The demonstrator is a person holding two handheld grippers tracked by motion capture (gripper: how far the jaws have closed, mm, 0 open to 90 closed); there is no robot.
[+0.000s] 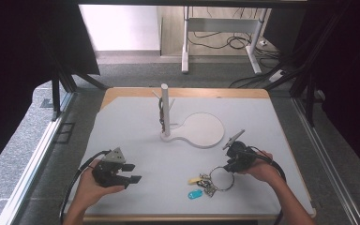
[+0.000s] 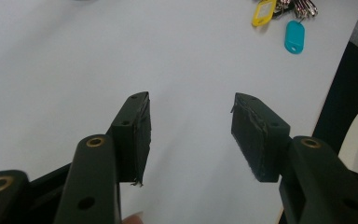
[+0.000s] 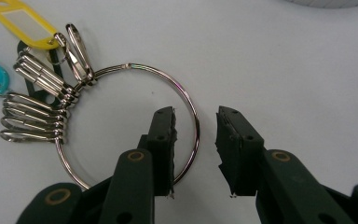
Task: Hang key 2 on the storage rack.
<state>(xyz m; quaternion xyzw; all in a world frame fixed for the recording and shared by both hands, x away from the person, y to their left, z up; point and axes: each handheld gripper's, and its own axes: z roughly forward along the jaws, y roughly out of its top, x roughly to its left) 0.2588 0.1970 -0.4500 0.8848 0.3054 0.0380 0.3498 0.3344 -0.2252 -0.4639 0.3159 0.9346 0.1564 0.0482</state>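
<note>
Between the right gripper (image 3: 196, 140)'s parted jaws lies the key ring (image 3: 193, 119)'s wire, ungripped.

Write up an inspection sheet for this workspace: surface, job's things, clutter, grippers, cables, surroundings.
Surface: pale grey table with a wooden edge, no spills seen.
Job's things: key ring flat on the table, with metal clips, a yellow tag and a teal tag; white peg stand with a round base behind it.
Clutter: nothing seen.
Grippers: left gripper open, nothing between its jaws, resting near the table's front left; right gripper astride the ring wire, one jaw inside the ring and one outside, pads not yet pressing.
Cables: one black cable trails from each gripper; loose cables on the floor beyond.
Surroundings: grey carpet, desk legs, dark curtains at both sides.
</note>
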